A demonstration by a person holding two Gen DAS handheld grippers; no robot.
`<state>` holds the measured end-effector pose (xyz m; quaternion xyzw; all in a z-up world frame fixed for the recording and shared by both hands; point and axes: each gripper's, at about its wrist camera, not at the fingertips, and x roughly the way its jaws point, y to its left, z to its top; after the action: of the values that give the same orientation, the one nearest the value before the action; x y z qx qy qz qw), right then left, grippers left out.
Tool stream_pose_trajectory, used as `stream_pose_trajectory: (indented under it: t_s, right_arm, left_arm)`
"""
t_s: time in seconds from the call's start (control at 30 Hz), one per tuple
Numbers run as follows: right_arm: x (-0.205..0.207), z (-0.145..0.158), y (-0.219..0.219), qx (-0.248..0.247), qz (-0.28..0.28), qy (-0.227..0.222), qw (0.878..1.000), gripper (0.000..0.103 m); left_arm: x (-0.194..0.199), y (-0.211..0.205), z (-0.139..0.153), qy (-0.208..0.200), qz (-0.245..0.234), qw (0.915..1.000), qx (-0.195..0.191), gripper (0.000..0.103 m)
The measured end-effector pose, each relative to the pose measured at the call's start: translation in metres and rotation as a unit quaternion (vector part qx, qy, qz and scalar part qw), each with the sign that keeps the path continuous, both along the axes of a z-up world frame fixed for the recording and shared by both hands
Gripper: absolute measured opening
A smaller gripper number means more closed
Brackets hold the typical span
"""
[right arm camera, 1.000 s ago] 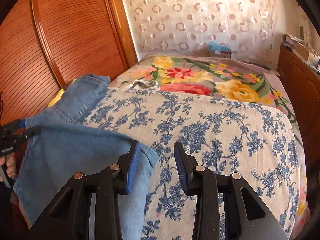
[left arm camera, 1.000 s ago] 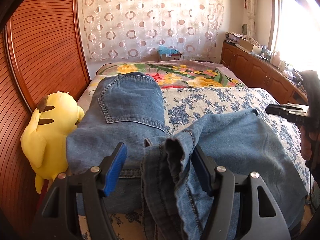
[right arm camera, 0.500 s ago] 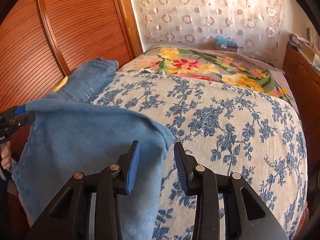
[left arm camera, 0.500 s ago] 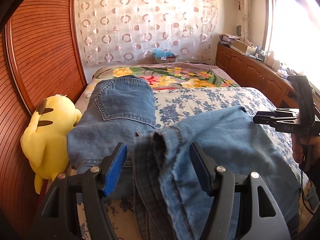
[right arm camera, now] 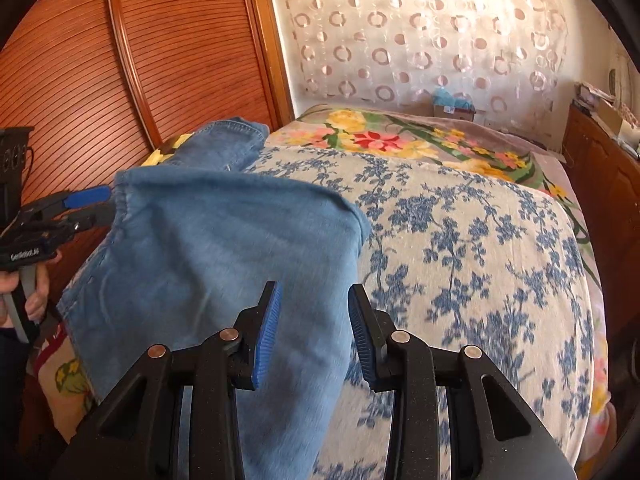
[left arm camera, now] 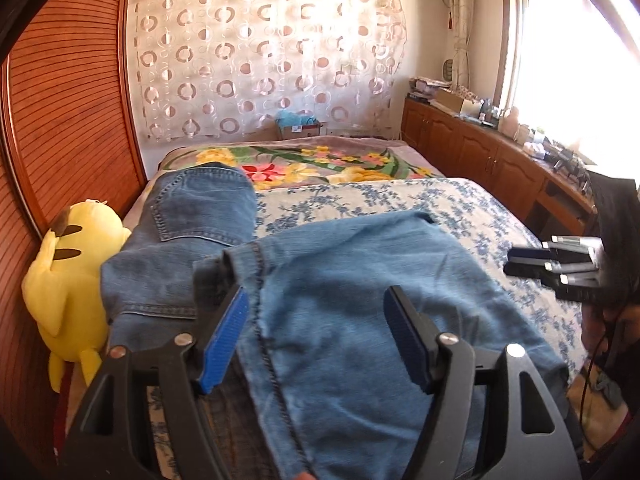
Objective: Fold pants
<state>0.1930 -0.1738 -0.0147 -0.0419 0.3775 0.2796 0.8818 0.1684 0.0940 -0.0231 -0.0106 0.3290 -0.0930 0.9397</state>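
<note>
Jeans (left arm camera: 352,300) are on the bed (left arm camera: 460,208), along its left edge and near corner, legs folded back over the seat part. Left tongs (left arm camera: 316,332) have just been opening, spread wide, denim under them but pads off it. Right tongs (right arm camera: 314,328) sit partly spread over the fold's right edge, pinching nothing. Yellow plush (left arm camera: 68,280) is wedged against the bed's left side.

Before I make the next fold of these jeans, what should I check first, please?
1. Left gripper released: ok; its fingers have just been opening, denim between them, not pinched.
2. Right gripper free: ok; fingers apart, gripping nothing.
3. Jeans folded section lying on bed: ok.
4. Fold edges aligned: cannot tell.
5. Plush toy clear of jeans: not ok; it touches their left side.
</note>
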Motion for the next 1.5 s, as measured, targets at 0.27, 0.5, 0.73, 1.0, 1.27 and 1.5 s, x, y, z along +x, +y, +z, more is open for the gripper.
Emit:
stream_pose_trajectory:
  t_s: [0.27,0.5,0.73,1.0,1.27,1.5]
  right_arm:
    - [-0.04,-0.019,-0.014,-0.011,-0.014,0.016,1.0,0.035]
    - [-0.068,-0.034,-0.023,-0.016,-0.022,0.042,0.999,0.035]
    - [-0.083,-0.045,-0.022,-0.011,-0.035,0.059,0.998,0.035]
    - [-0.09,-0.049,-0.03,0.006,-0.051,0.077,0.996,0.035]
    - [-0.094,-0.052,-0.032,0.03,-0.048,0.087,0.995,0.027]
    - [-0.105,-0.04,-0.023,0.043,-0.025,0.067,0.997,0.006]
  left_arm:
    - [-0.001,-0.024,-0.004,0.002,-0.017,0.9998,-0.007,0.076]
    - [-0.002,-0.057,0.002,0.0,-0.04,0.9992,0.003,0.076]
    - [0.011,-0.089,0.008,0.005,-0.075,0.9971,0.011,0.076]
    - [0.039,-0.128,0.002,0.038,-0.114,0.9925,0.023,0.076]
    - [0.075,-0.172,-0.023,0.083,-0.143,0.9847,0.055,0.076]
    - [0.112,-0.201,-0.046,0.132,-0.14,0.9779,0.082,0.075]
